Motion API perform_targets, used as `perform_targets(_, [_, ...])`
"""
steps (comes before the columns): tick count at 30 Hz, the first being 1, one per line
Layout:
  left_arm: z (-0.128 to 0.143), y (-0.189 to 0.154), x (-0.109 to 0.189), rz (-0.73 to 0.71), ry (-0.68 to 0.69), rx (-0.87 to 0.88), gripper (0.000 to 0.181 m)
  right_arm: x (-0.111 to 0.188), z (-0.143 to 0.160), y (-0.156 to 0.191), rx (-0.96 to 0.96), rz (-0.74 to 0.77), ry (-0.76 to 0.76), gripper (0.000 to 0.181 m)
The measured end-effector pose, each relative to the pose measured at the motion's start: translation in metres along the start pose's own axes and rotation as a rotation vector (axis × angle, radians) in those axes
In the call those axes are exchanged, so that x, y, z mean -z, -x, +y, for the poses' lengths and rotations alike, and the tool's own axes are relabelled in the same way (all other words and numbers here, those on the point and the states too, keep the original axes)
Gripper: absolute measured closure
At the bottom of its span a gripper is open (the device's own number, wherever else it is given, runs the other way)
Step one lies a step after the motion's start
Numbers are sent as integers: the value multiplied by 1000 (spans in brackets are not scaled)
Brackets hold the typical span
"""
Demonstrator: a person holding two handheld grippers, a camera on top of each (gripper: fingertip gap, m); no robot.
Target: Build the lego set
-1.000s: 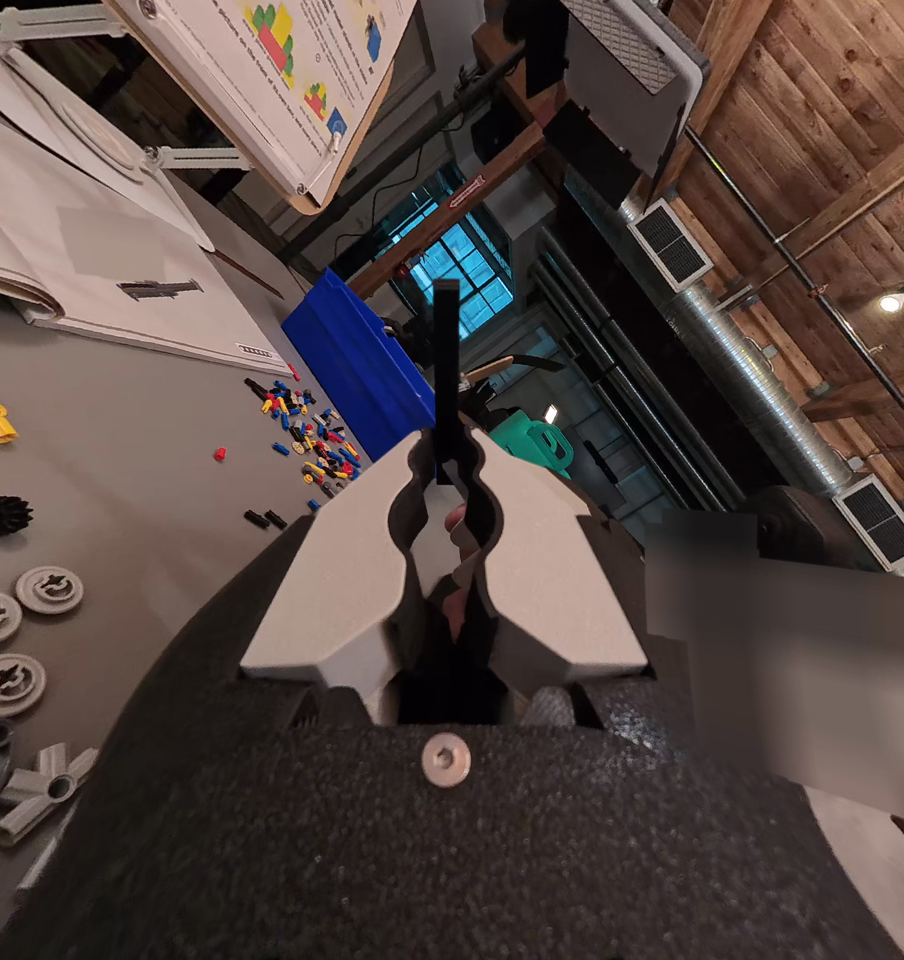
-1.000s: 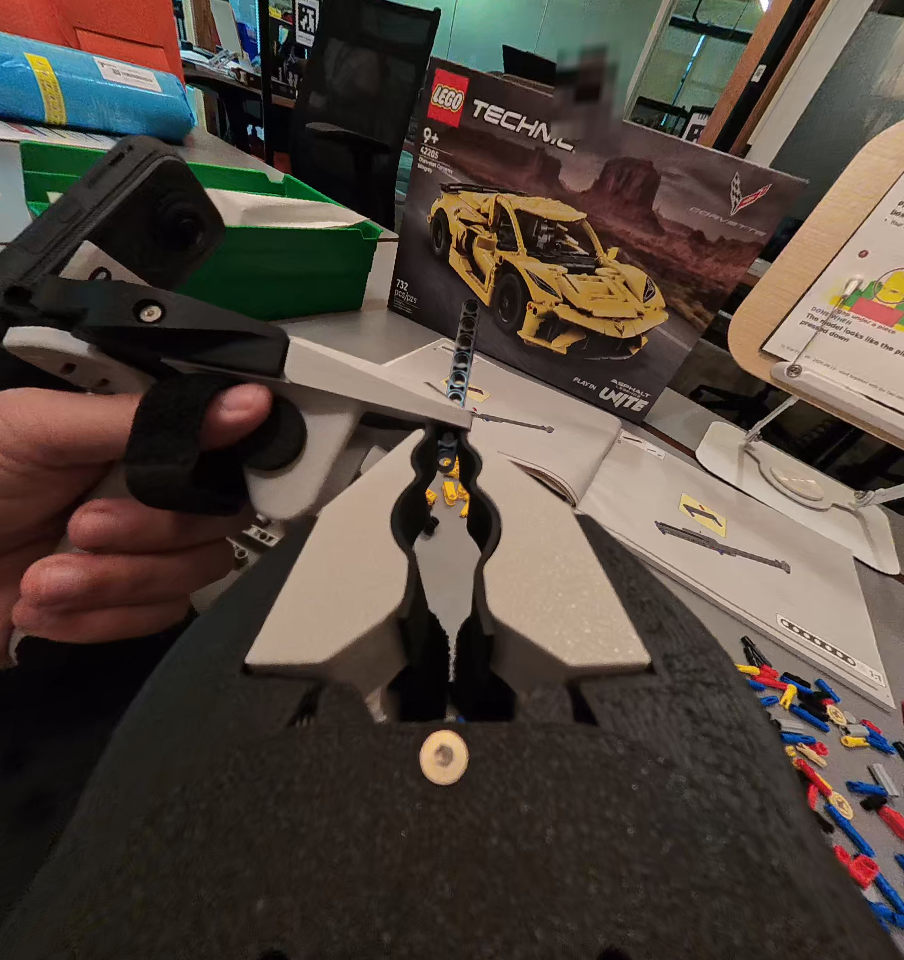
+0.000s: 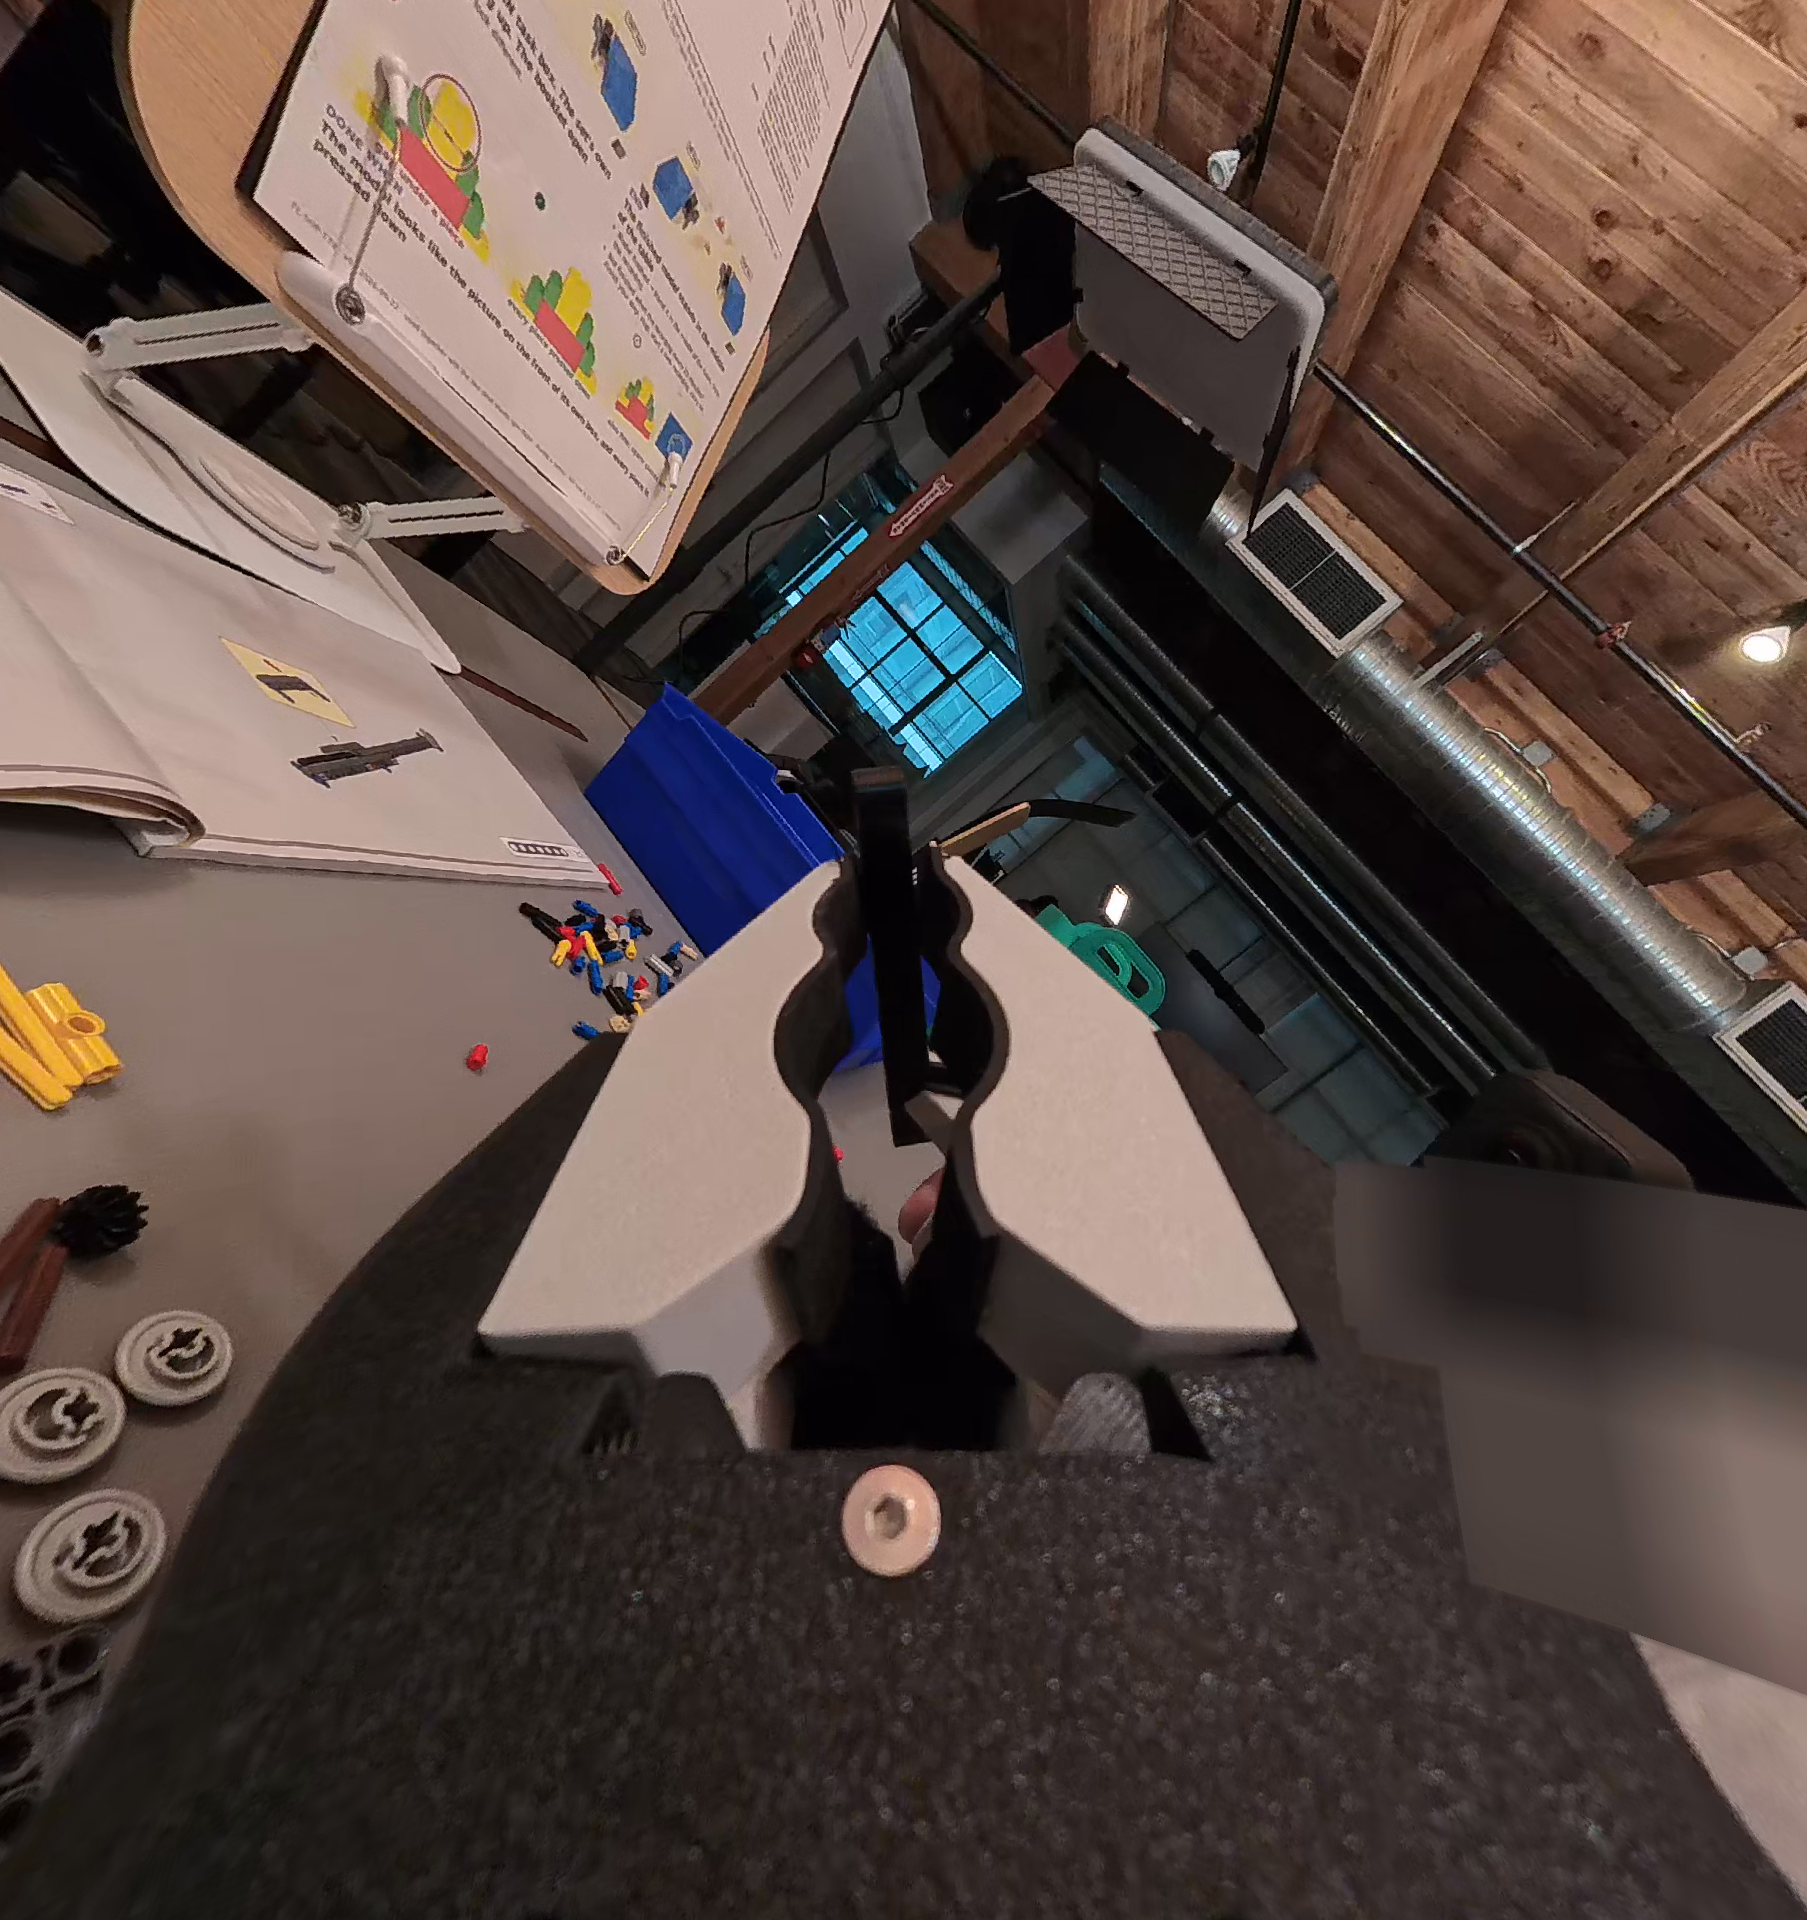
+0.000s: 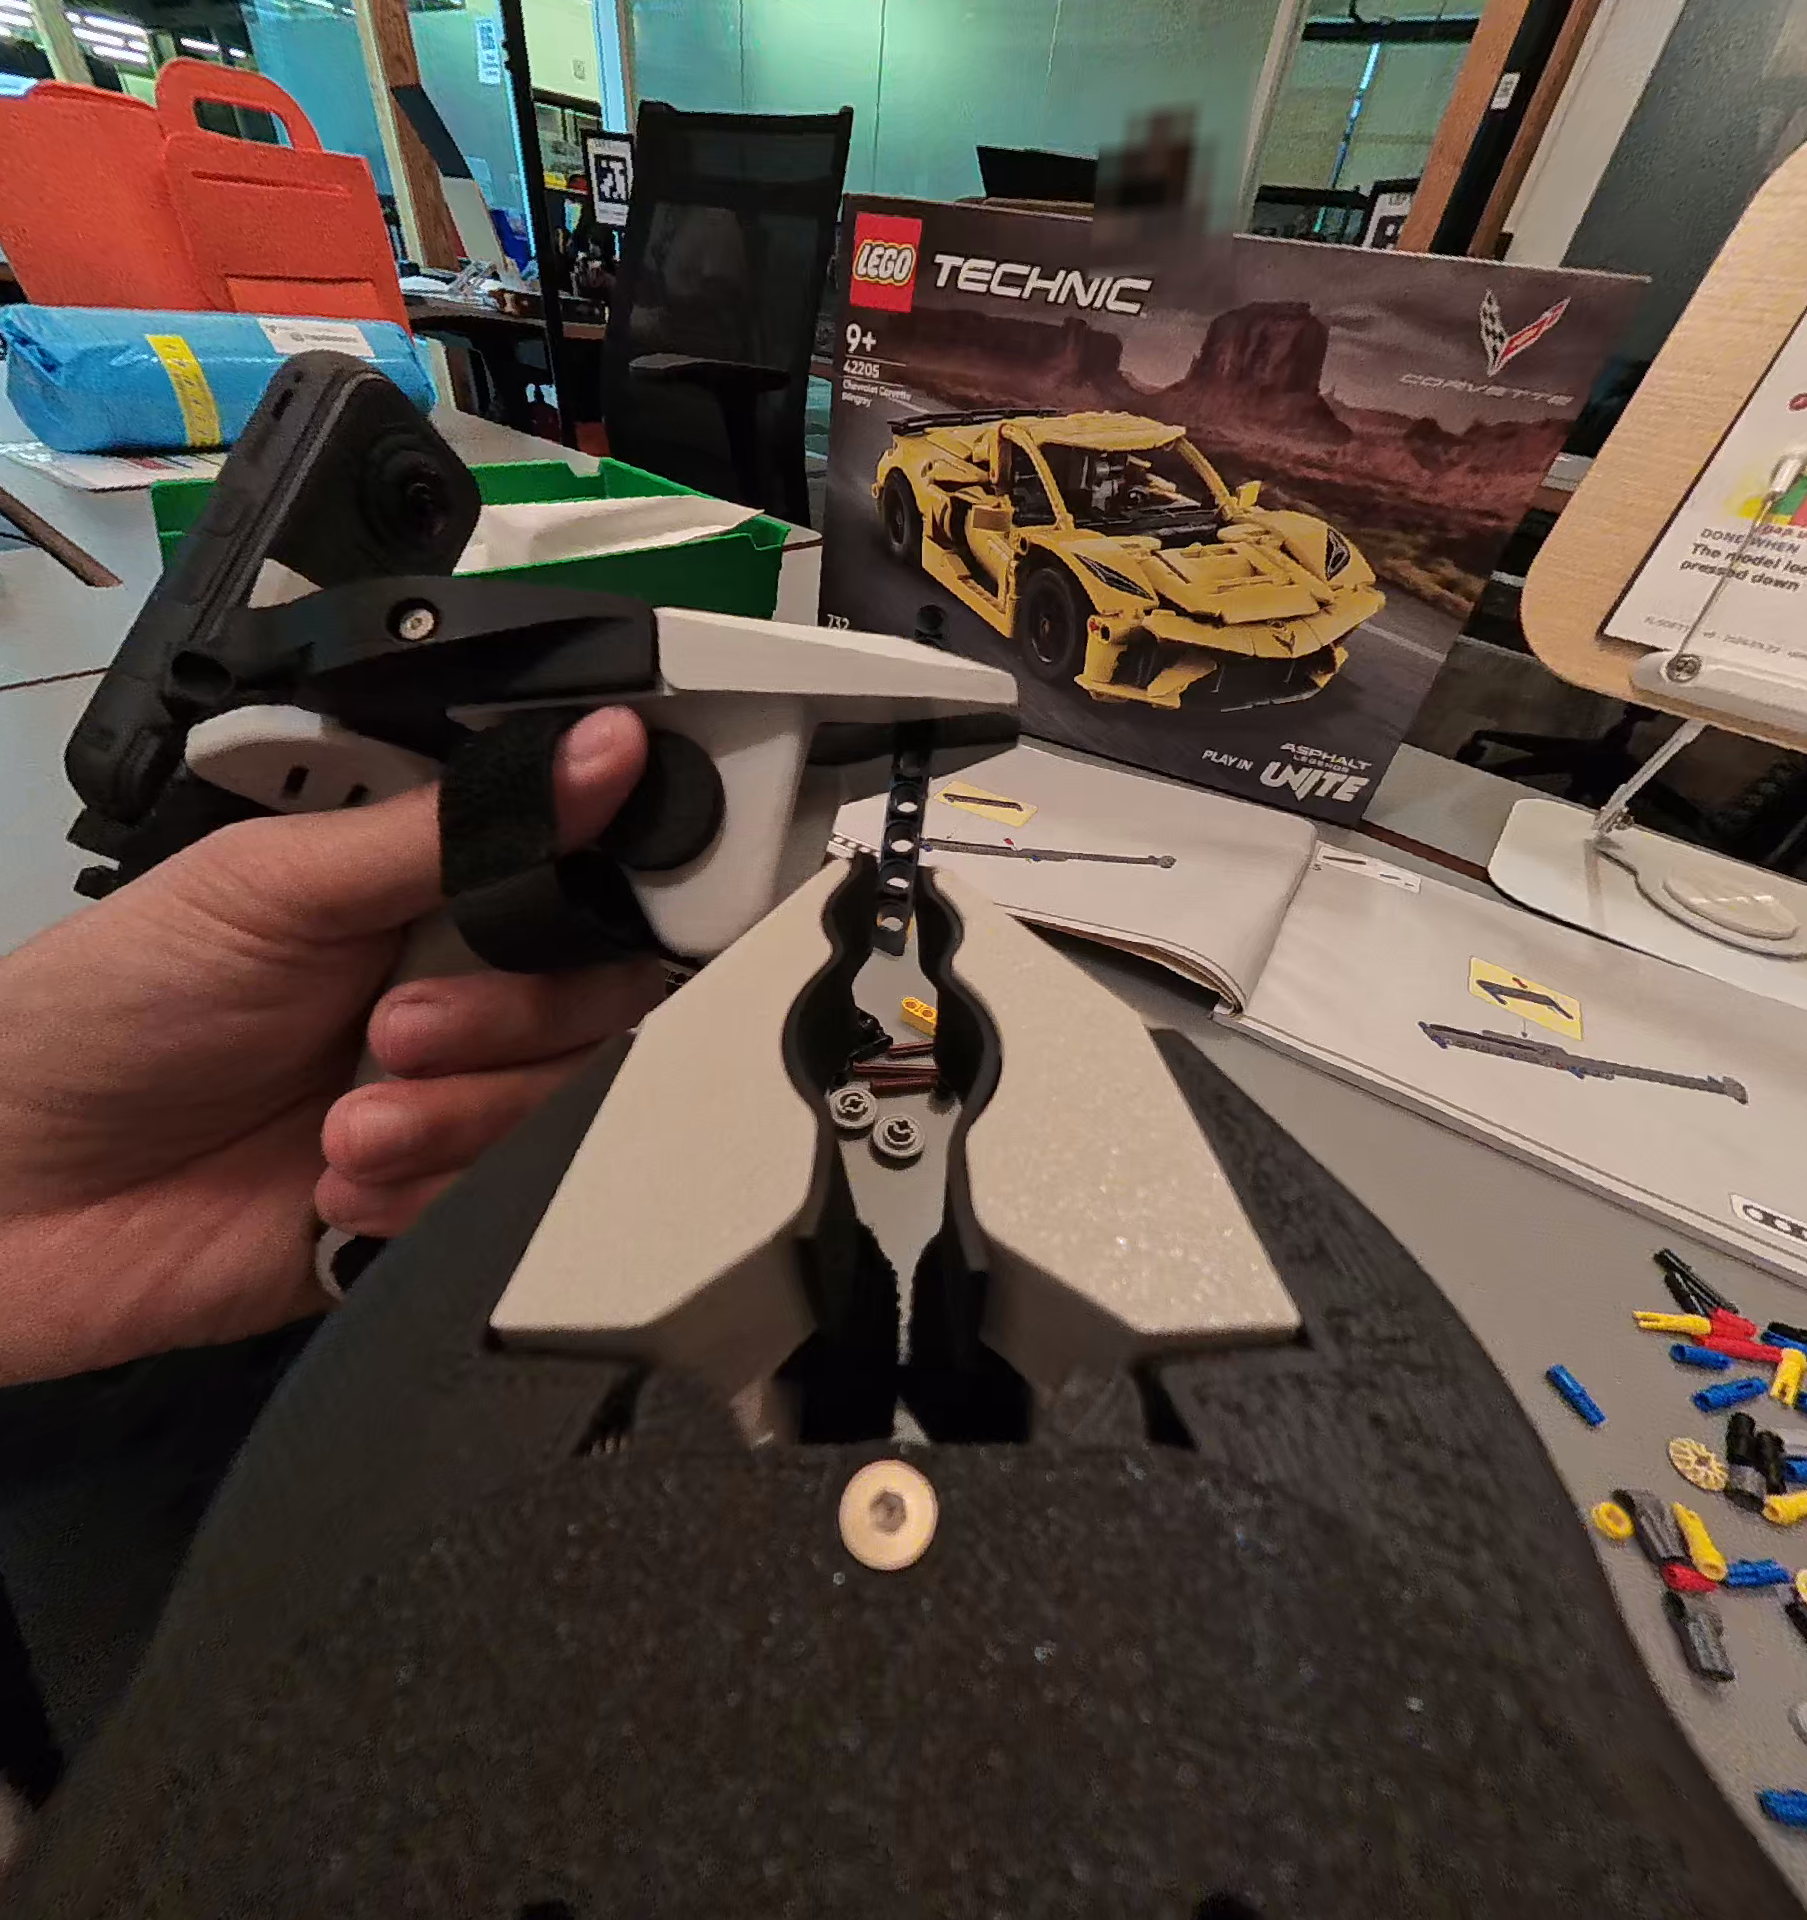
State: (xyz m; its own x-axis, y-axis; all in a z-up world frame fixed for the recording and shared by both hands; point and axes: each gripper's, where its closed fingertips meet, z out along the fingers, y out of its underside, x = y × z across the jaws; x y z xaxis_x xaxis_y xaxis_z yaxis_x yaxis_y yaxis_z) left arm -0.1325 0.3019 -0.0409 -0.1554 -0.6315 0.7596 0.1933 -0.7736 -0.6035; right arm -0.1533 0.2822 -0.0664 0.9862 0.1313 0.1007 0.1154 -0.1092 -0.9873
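Observation:
A black Technic beam [image 3: 894,987] with a row of holes stands upright between both grippers. My left gripper [image 3: 891,873] is shut on it near its upper end. In the right wrist view the left gripper [image 4: 992,691] comes in level from the left in a person's hand [image 4: 151,1091], and the beam [image 4: 904,821] hangs down from it. My right gripper [image 4: 894,881] is shut on the beam's lower end. Both are held above the grey table [image 3: 286,1091].
The open instruction booklet [image 4: 1501,997] and the set's box [image 4: 1190,468] lie ahead. A pile of small pins [image 4: 1761,1455] is at the right. Grey discs [image 3: 68,1423], yellow parts [image 3: 37,1029], brown axles [image 3: 5,1288], a blue bin [image 3: 712,821], a green bin [image 4: 650,551] and a board on a stand [image 4: 1709,468] surround them. Less than 4 cm separates the two grippers' tips.
The left gripper has moved up the beam toward its top end, so less beam sticks out beyond its tips. The right gripper still holds the lower end.

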Motion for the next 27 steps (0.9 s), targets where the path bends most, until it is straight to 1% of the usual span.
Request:
perform_targets(8, [0,-1,-2,4,-40,12,174,1,2,5,-77,-3,-11,174])
perform_targets(13, [4,-2,-2,-23,2,-75,174,1,5,7,-116,-21,2,174])
perform_targets(15, [4,-4,-2,-4,21,-64,175,5,0,5,-140,-47,-4,173])
perform_targets(16, [3,-4,-1,4,23,-54,175,6,-2,2,-140,-55,-5,168])
perform_targets(18, [2,-6,0,25,29,-38,175,4,0,0,-138,-90,41,150])
perform_targets(19, [4,-8,0,34,40,-29,174,3,0,3,-135,-119,54,150])
perform_targets(21, [9,-11,-3,55,55,-8,174,-2,5,2,-80,-114,91,159])
perform_targets(23, [12,-9,-5,45,68,-14,174,-5,7,3,-40,-106,105,170])
perform_targets(25, [13,-7,-6,37,81,-17,174,-6,9,0,-43,-94,119,172])
perform_targets(27, [9,-5,-4,27,73,-27,174,-4,5,-8,-73,-49,96,174])
